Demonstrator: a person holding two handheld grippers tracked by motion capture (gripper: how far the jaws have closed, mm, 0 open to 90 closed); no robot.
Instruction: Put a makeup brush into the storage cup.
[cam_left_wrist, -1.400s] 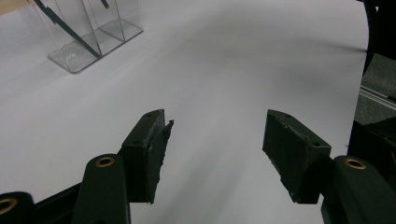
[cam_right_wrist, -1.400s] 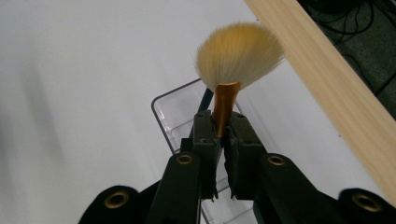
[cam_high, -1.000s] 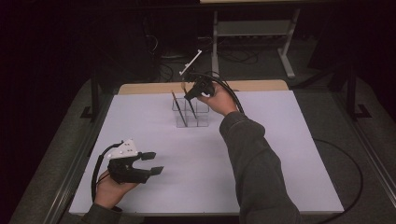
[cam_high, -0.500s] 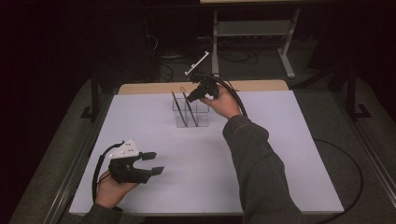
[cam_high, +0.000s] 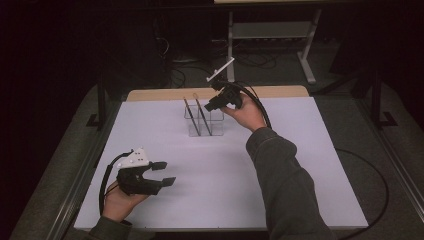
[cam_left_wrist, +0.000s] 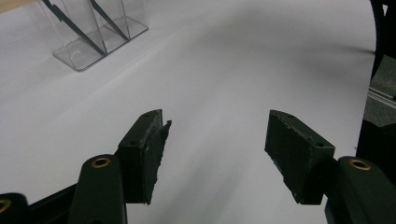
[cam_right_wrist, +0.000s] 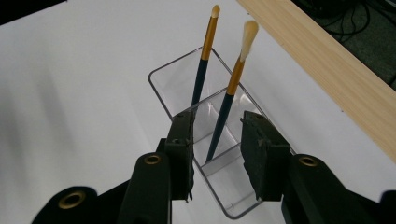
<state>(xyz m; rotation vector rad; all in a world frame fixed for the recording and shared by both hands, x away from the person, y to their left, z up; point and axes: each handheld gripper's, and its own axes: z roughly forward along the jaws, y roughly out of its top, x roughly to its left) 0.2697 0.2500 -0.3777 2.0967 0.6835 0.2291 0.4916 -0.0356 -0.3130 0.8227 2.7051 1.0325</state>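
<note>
Moved: right gripper (cam_high: 214, 103) has drifted a touch toward 3 o'clock above the holder since the earlier frames, and its jaws have just been opening, with nothing between the pads now.
Right claw: partly spread, empty; in the right gripper view (cam_right_wrist: 217, 154) it hangs over the near compartment, looking straight down past the second brush.
Left claw: left gripper (cam_high: 166, 172) sits parked at 7 o'clock on the table, jaws wide apart, gripping nothing; bare white sheet (cam_left_wrist: 224, 70) between its pads (cam_left_wrist: 152, 154).
Holder: clear acrylic brush holder (cam_high: 204, 121) stands near 12 o'clock on the white table (cam_high: 310, 165), just in front of the wooden strip (cam_high: 280, 91).
Brushes: two paintbrushes stand in it, bristles up, both leaning; one with a small tip (cam_right_wrist: 205, 51) in the far compartment, one with a pale fluffy tip (cam_right_wrist: 233, 79) in the next.
Progress: by my read, both brushes are delivered and the release is just made; the nearest compartment looks empty.
Left to do: pull the right hand clear without knocking a handle; no further brush lies on the table.
</note>
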